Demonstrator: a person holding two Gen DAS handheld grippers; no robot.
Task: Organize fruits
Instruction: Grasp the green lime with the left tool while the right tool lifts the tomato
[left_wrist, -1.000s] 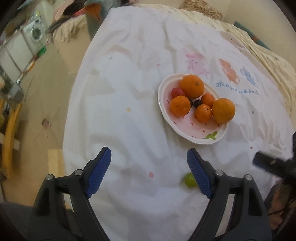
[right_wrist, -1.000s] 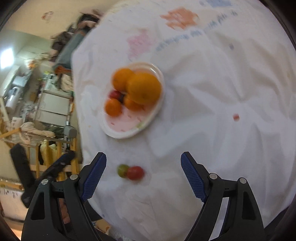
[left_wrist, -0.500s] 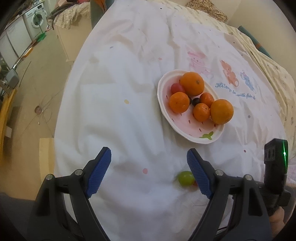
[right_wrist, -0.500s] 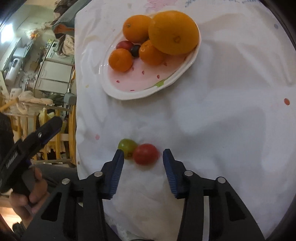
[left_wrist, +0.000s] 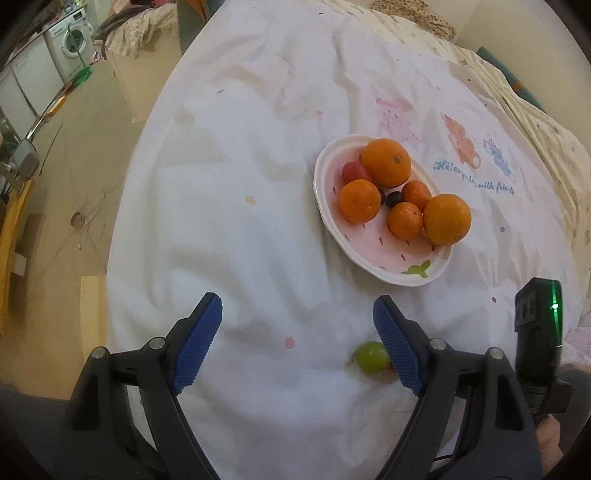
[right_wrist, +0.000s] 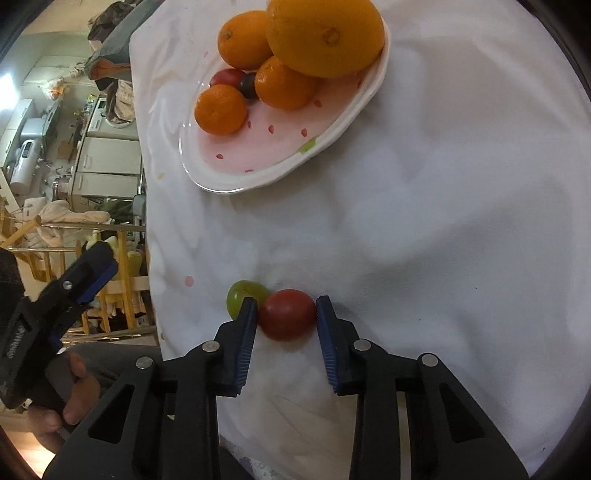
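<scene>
Right tongs (right_wrist: 286, 314) closing round red tomato (right_wrist: 287, 314), pads touching both sides, green one (right_wrist: 242, 295) just beside. Left tongs (left_wrist: 297, 341) released, hovering over tabletop (left_wrist: 229, 229) near plate (left_wrist: 388, 273).

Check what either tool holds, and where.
Right tool is closing on the red tomato, pads at its two sides; it lies on the cloth. Left tool holds nothing.
</scene>
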